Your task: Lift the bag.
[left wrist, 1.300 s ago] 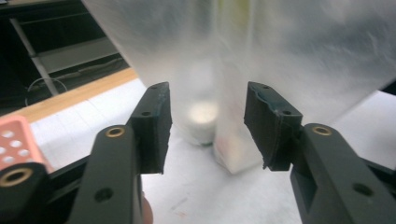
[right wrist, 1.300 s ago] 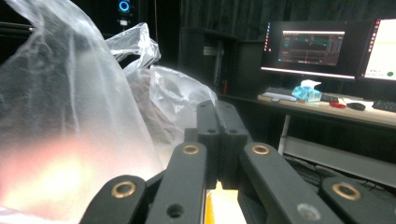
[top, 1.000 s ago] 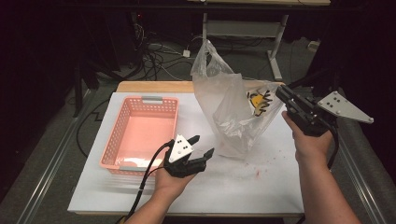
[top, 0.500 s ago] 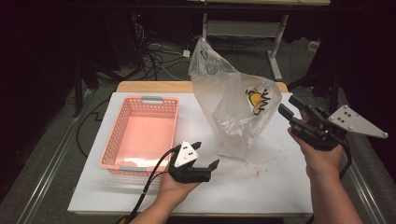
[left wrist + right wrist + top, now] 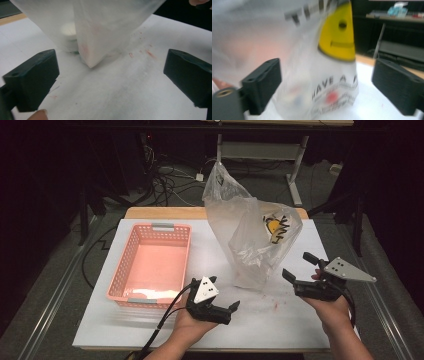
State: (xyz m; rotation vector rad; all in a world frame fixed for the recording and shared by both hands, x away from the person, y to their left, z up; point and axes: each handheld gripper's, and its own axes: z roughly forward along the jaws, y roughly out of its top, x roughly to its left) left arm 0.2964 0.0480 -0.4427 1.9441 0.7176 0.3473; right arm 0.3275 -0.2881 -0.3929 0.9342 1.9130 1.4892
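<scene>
Jaws wide, just opened; plastic bag (image 5: pixel 252 237) stands ahead, untouched.

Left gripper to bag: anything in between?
Bare white table between left gripper and bag, a few red specks; seen in the left gripper view.

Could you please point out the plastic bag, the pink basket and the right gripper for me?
plastic bag (image 5: pixel 250 240), high view, on its clear front wall.
pink basket (image 5: pixel 120 272), high view, on its left wall.
right gripper (image 5: pixel 299 266), high view, midway between its open fingertips.
</scene>
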